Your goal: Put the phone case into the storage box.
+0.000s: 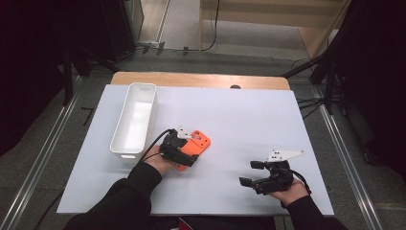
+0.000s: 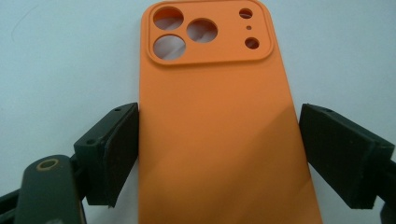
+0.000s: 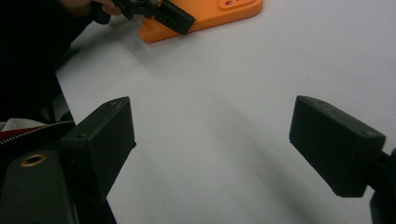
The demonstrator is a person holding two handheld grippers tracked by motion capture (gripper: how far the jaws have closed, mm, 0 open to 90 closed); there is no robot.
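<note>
An orange phone case lies flat on the white table cover, back side up, with its camera cutouts at the far end. My left gripper straddles it, and the black pads sit against its two long edges. From above, the left gripper covers the near end of the case at the table's middle. My right gripper hovers open near the front right, held in a hand, with bare table between its jaws. The case and the left gripper show at the top of the right gripper view.
A long white bin stands at the left, empty, just beyond the left hand. The white cover lies over a wooden table. Dark stands and cables surround the table on the floor.
</note>
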